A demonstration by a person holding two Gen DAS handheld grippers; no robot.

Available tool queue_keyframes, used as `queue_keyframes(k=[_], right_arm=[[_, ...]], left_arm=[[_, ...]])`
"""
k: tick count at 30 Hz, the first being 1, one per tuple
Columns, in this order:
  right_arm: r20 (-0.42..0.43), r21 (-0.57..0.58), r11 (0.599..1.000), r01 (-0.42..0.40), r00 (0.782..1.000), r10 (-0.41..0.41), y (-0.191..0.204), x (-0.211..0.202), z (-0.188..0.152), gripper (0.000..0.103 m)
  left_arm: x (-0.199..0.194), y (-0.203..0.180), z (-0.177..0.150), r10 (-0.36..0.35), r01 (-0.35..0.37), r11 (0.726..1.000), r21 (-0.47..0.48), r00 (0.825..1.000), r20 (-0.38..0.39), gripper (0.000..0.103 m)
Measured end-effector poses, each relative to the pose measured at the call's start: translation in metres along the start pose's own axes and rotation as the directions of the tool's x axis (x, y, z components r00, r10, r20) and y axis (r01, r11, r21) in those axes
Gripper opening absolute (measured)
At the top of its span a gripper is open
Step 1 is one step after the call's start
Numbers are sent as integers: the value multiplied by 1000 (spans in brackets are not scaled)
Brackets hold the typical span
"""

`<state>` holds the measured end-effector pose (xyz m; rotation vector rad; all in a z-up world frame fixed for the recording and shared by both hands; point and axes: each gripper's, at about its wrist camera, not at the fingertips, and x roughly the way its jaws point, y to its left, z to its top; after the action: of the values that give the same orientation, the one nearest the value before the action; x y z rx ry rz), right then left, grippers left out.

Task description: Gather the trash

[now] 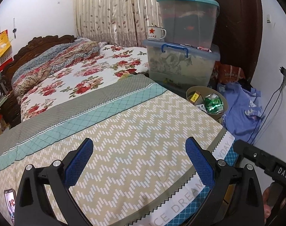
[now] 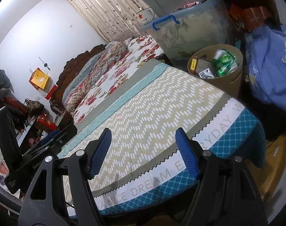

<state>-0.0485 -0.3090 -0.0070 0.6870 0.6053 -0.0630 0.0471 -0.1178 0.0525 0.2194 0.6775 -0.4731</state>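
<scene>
Both the left tongs (image 1: pixel 139 162) and the right tongs (image 2: pixel 143 150) hover spread and empty over the patterned bed (image 1: pixel 124 131), while the trash bin (image 2: pixel 235 75), holding a crushed green can (image 2: pixel 225 64) and small boxes, stands just beside the bed's far corner.

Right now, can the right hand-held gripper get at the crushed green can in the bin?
Probably yes. The right hand-held gripper is open and empty over the bed, and the green can lies on top in the open tan bin beyond the bed's far corner, with nothing covering it.
</scene>
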Motion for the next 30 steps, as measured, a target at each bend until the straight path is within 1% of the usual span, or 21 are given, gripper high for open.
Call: queue_keyframes(k=[5,13,30], right_arm=[[2,-4,1000,-5,1000,5,1,-1,-1,72],[0,27,1000,-10,1000,10,-8,0,-2,72],[-11,82,996,-30,999,31,-27,6,-2,72]], left_arm=[[2,-8,-2,1,-1,999,37,1000,-15,94],[8,-21,-5,6,-2,996,91,999,-52,94],[23,-39,-9,47,-31,989,146,993,-107,94]])
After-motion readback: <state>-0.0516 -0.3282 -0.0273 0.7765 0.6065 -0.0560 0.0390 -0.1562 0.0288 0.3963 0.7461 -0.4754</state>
